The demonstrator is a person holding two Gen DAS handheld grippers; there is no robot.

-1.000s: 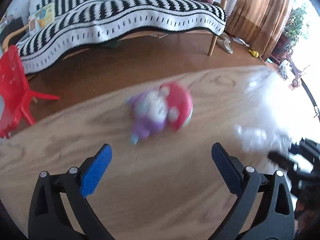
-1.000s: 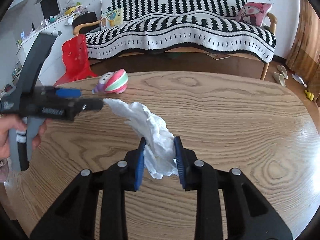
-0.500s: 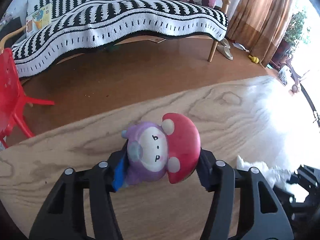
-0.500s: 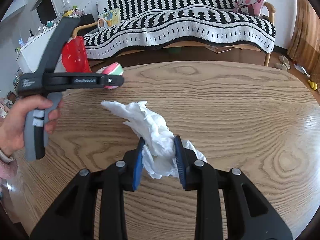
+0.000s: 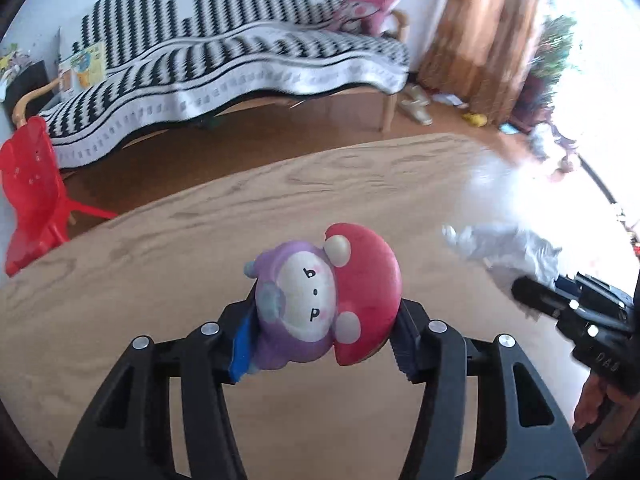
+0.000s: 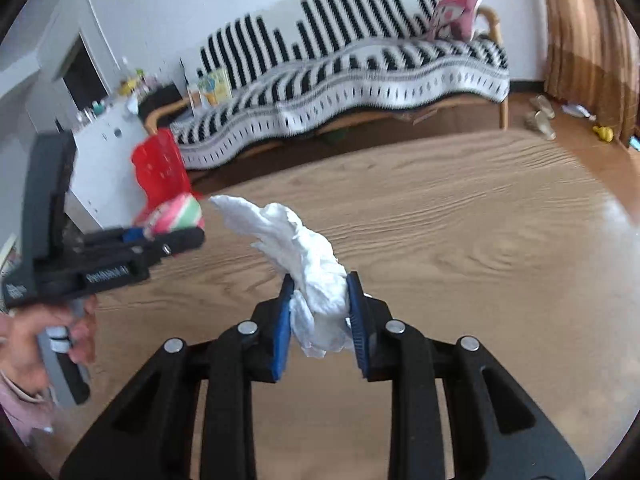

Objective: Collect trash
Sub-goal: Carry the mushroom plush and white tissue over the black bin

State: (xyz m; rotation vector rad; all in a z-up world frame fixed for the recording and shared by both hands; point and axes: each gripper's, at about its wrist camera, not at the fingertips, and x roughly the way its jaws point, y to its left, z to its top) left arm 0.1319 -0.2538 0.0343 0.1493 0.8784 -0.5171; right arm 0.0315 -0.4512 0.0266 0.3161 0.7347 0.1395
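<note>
My left gripper is shut on a purple mushroom toy with a red cap and holds it above the wooden table. It also shows in the right wrist view at the left, held by the left gripper. My right gripper is shut on a crumpled white tissue and holds it above the table. The tissue and the right gripper show at the right of the left wrist view.
A sofa with a black and white striped cover stands beyond the table. A red plastic chair is on the floor at the left. A brown curtain and slippers are at the right. A white cabinet stands left.
My left gripper closed on the mushroom toy and lifted it off the table. My right gripper lifted the tissue higher, and both views are now tilted and raised.
</note>
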